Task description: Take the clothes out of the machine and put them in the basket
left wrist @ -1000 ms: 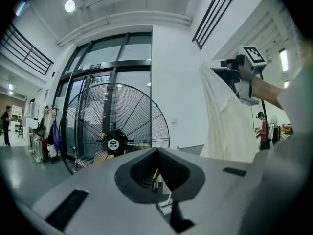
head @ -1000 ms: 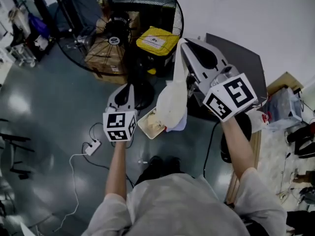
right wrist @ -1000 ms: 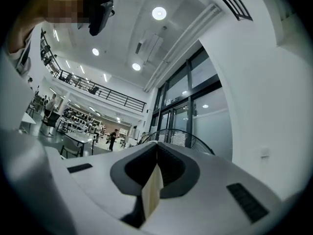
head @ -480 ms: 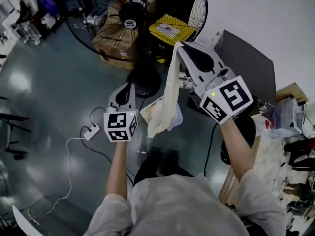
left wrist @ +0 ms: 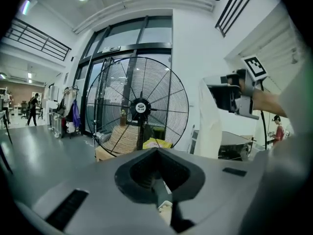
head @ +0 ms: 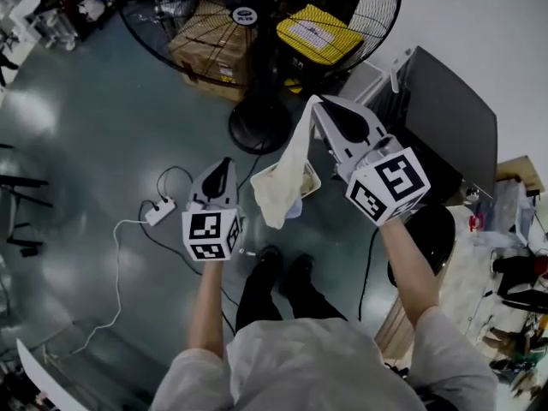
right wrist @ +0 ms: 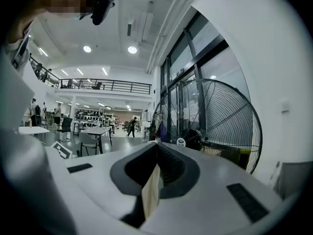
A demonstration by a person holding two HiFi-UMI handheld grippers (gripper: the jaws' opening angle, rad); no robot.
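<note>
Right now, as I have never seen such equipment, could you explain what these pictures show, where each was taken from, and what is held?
No robot here: a person holds a two-jaw gripper in each hand. One picture comes from a camera on the person's head, looking down; the other two from cameras riding on the grippers. The right gripper is shut on a pale cloth, which hangs above a small basket on the floor. The left gripper looks closed and empty. A big fan and a power strip are also on the floor.
</note>
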